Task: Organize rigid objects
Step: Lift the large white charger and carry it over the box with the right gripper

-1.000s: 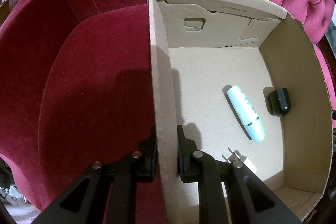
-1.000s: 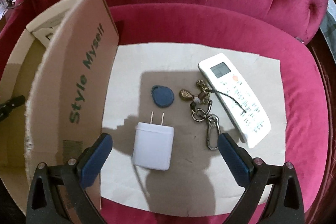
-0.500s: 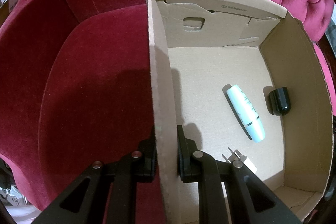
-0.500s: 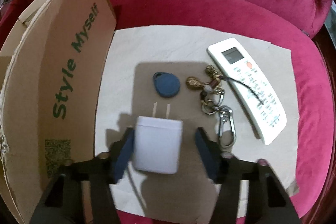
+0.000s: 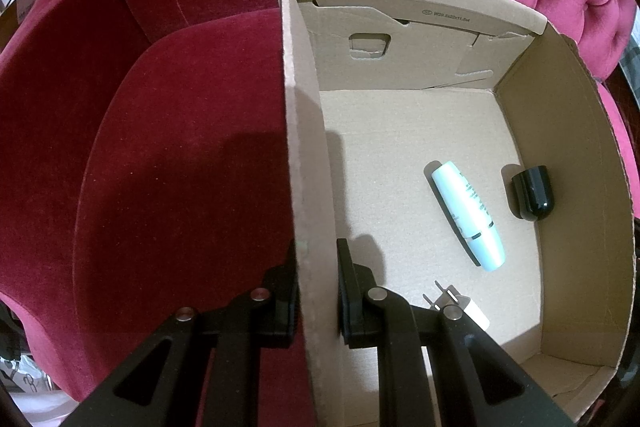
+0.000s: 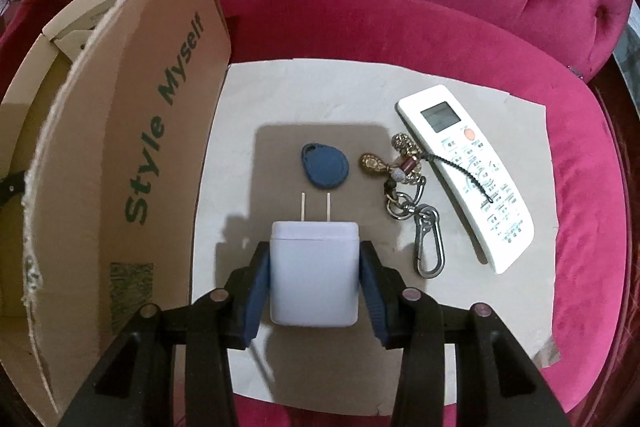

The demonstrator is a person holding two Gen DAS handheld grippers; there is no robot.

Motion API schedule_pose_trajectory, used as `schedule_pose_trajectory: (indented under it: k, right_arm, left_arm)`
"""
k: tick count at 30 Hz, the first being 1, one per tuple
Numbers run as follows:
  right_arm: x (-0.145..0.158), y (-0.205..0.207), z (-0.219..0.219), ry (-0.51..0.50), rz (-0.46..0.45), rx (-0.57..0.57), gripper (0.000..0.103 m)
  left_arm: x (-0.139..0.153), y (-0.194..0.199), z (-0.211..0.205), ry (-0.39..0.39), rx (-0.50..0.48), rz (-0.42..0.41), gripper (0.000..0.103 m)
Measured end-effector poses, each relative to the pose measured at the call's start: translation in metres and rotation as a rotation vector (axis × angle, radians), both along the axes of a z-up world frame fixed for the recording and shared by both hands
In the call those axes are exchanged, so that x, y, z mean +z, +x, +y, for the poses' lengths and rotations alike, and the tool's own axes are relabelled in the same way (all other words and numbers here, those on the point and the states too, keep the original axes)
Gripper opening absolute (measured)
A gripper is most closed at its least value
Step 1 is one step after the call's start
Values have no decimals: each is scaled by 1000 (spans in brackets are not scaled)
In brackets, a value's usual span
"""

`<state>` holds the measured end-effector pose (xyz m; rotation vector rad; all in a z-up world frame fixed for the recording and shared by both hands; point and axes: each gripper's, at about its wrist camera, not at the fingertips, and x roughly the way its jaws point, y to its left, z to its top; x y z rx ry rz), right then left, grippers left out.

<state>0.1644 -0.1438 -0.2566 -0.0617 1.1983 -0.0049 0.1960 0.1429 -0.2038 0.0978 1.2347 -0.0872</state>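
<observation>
Pinching white charger (image 6: pixel 314 279), right gripper (image 6: pixel 315 267); left gripper (image 5: pixel 316 267) clamps box wall (image 5: pixel 304 187).

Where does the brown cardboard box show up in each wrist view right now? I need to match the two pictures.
Left wrist: the brown cardboard box fills the right half, seen from above into its open inside; the left claw is shut on its near-left wall.
Right wrist: the box stands at the left edge, its printed outer wall facing the camera.
Shared landmark: the red velvet sofa under the box.
</observation>
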Motion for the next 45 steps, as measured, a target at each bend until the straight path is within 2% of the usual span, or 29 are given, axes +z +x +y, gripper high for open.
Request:
schedule_pose_trajectory:
  k: [19,29,45]
  right_arm:
    - [66,-10,-11,-9,-64,-7,46]
    - [110,-9,6,-14,-102,16,46]
    - [148,15,43,-14,-144,79,46]
  left_arm:
    - [-1,0,-3,1,1,0,16]
    - [-2,1,-1,-2,0,1,16]
    - [-2,1,-1,-4,2,5,16]
